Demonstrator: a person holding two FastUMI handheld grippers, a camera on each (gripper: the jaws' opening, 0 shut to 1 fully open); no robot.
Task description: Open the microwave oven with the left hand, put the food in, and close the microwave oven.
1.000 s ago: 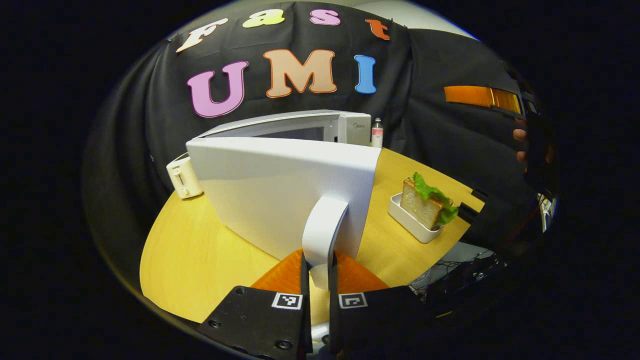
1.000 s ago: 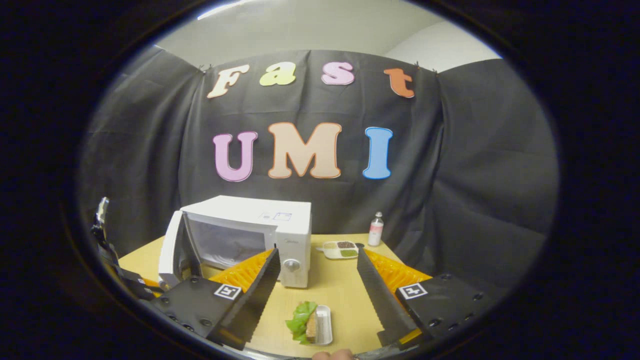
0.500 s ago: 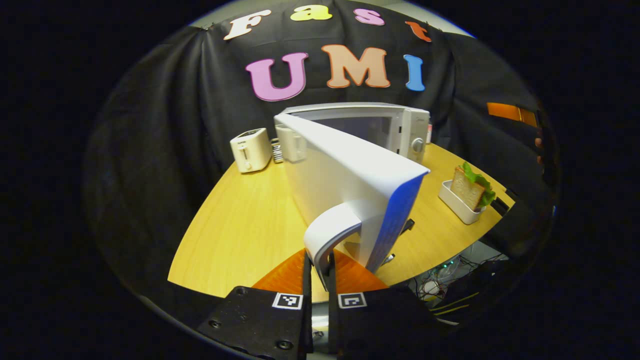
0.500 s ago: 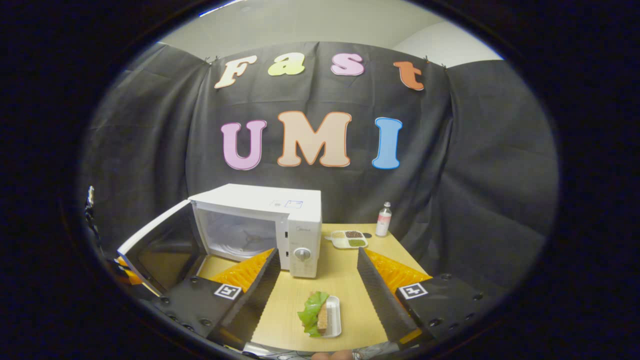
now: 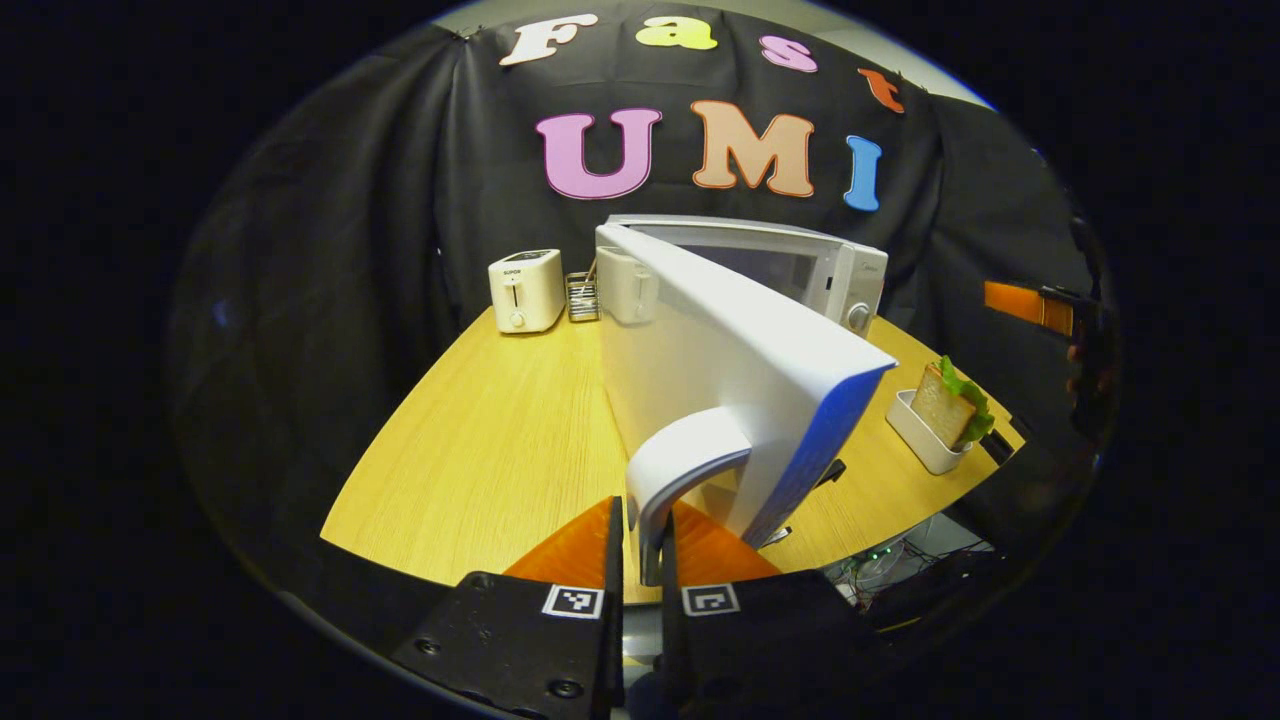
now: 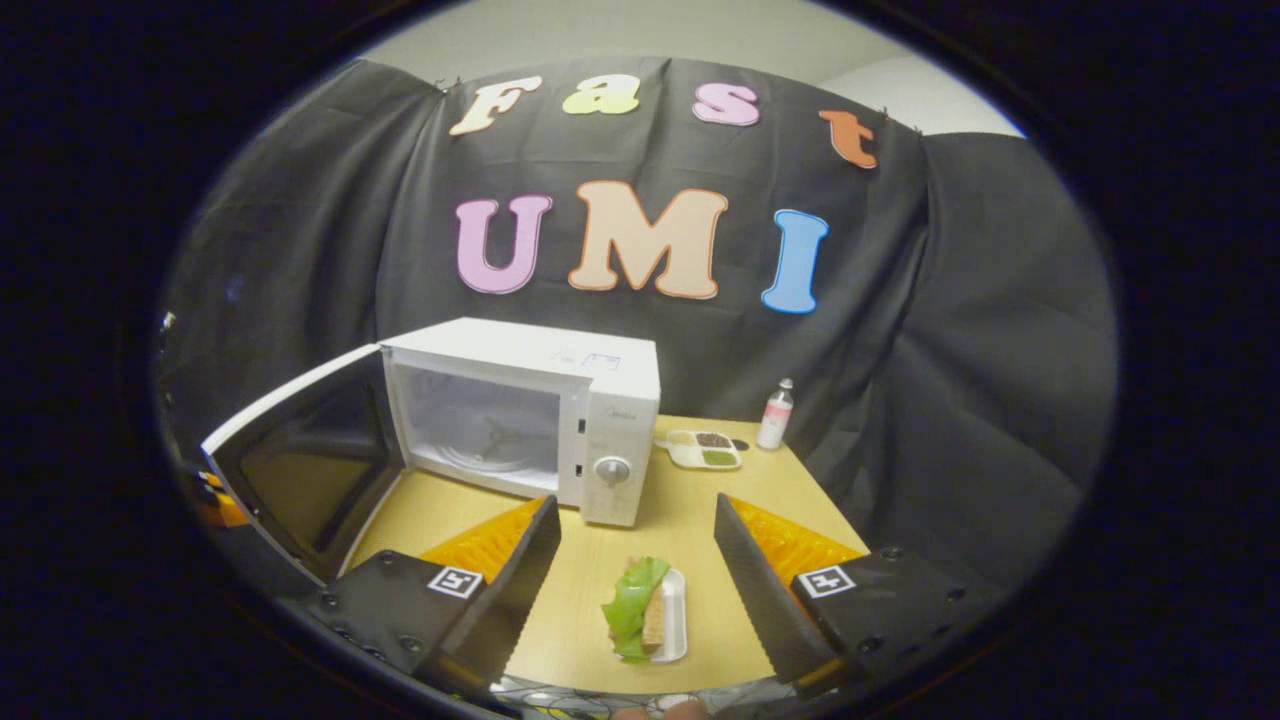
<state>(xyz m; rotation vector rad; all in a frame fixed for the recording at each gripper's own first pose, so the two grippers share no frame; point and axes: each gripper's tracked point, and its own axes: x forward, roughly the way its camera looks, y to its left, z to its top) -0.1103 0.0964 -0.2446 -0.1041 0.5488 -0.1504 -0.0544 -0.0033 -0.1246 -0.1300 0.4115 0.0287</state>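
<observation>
- Left gripper [image 5: 640, 560], bottom centre, jaws closed on the door handle [image 5: 680, 455].
- Microwave door [image 5: 730, 360] stands open, mid-frame.
- Sandwich [image 5: 955, 405] in its tray, right, on the counter [image 5: 480, 440].
- Toaster [image 5: 527, 290], upper left.

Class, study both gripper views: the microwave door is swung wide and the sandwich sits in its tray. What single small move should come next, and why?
Probably lower the right gripper onto the sandwich in its white tray. The microwave door stands wide open, with the left gripper clamped on the door handle. The cavity looks bare, and the right fingers are open with the food between and below them.
</observation>
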